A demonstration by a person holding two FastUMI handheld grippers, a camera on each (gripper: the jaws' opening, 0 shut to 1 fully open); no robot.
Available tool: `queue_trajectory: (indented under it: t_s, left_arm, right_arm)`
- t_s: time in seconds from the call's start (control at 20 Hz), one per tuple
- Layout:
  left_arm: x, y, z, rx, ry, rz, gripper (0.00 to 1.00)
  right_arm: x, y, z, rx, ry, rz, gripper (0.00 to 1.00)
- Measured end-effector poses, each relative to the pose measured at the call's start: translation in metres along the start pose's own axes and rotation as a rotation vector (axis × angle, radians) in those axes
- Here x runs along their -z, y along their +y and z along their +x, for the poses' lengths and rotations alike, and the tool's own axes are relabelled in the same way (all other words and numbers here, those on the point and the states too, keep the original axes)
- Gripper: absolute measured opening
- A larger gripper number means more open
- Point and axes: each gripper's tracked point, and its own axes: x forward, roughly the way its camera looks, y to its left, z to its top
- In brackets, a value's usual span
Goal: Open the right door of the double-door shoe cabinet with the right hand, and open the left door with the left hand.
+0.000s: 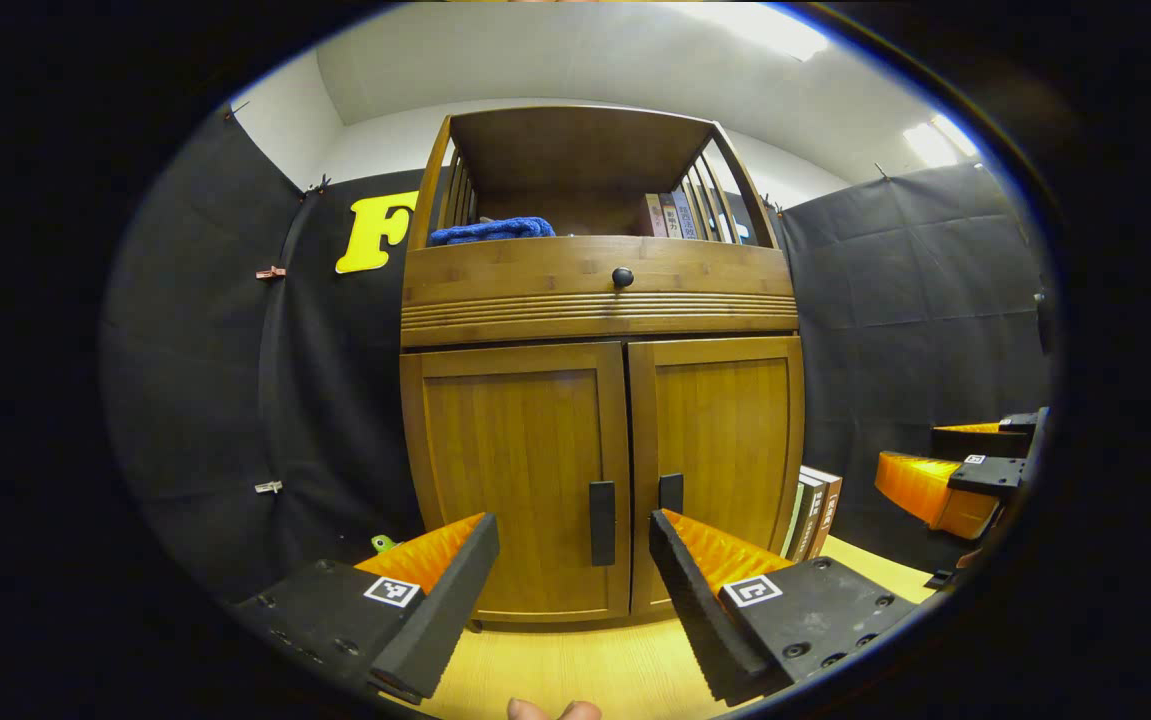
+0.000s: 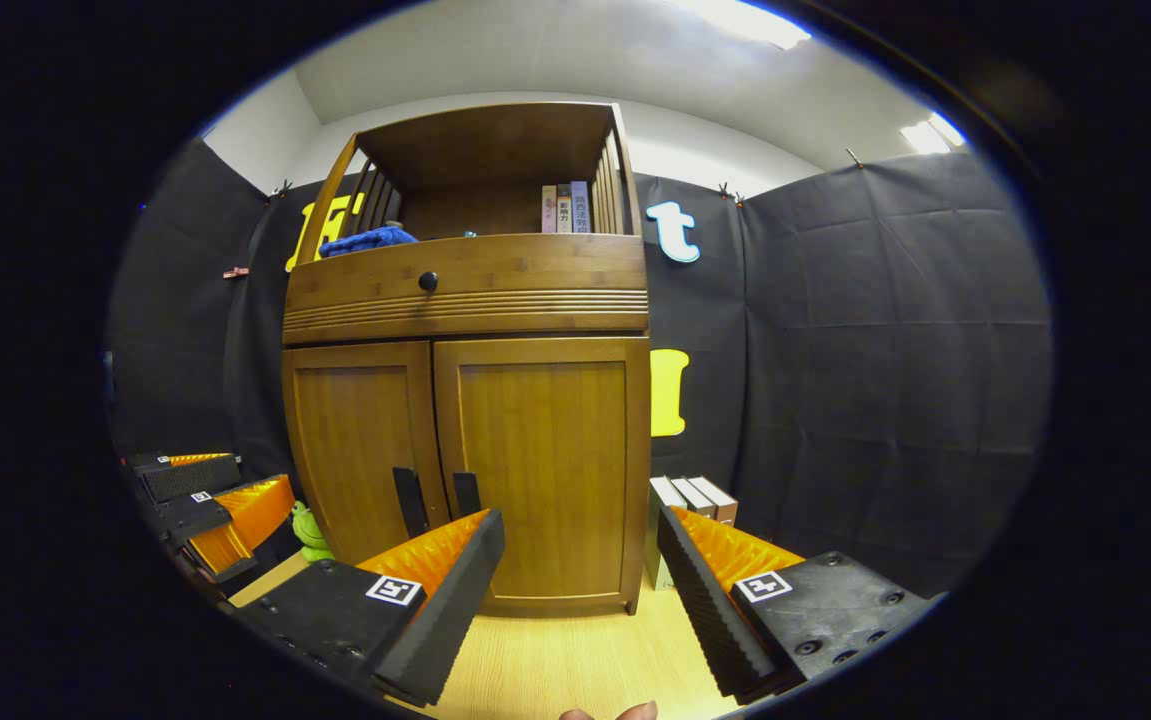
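Observation:
A brown wooden shoe cabinet [image 1: 600,330] stands ahead on a pale wooden floor, both lower doors shut. The left door [image 1: 520,470] has a black handle [image 1: 602,522]; the right door [image 1: 725,440] has a black handle [image 1: 671,492]. My left gripper [image 1: 575,585] is open, a short way in front of the two handles, touching nothing. In the right gripper view the right door [image 2: 545,460] and its handle [image 2: 466,493] lie just left of my open right gripper [image 2: 580,590]. The right gripper [image 1: 945,480] shows at the right edge of the left gripper view, the left gripper [image 2: 210,505] at the left edge of the right gripper view.
Above the doors is a drawer with a black knob [image 1: 622,277]. The open top shelf holds a blue cloth [image 1: 491,230] and books [image 1: 670,215]. More books [image 2: 685,525] stand on the floor right of the cabinet. A green toy [image 2: 310,532] sits at its left.

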Motion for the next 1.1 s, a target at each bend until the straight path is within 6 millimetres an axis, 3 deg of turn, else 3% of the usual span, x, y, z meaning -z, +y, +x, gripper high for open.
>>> queue_trajectory:
  t_s: [0.2,0.45,0.7,1.0,1.1]
  left_arm:
    - [0.004,0.012,-0.007,-0.006,0.005,-0.010,0.92]
    - [0.012,0.036,-0.015,-0.019,0.018,-0.025,0.92]
    - [0.025,0.065,-0.019,-0.050,0.034,-0.008,0.92]
    - [0.036,0.084,-0.018,-0.125,0.058,-0.024,0.94]
    - [0.040,0.084,-0.016,-0.133,0.073,-0.016,0.94]
  right_arm:
    - [0.009,0.023,0.011,-0.031,0.033,0.025,0.98]
    - [0.026,0.055,0.045,-0.059,0.065,0.059,0.98]
    - [0.043,0.091,0.096,-0.107,0.066,0.083,0.98]
    - [0.102,0.111,0.179,-0.117,0.163,0.084,0.97]
    - [0.118,0.120,0.195,-0.129,0.191,0.076,0.96]
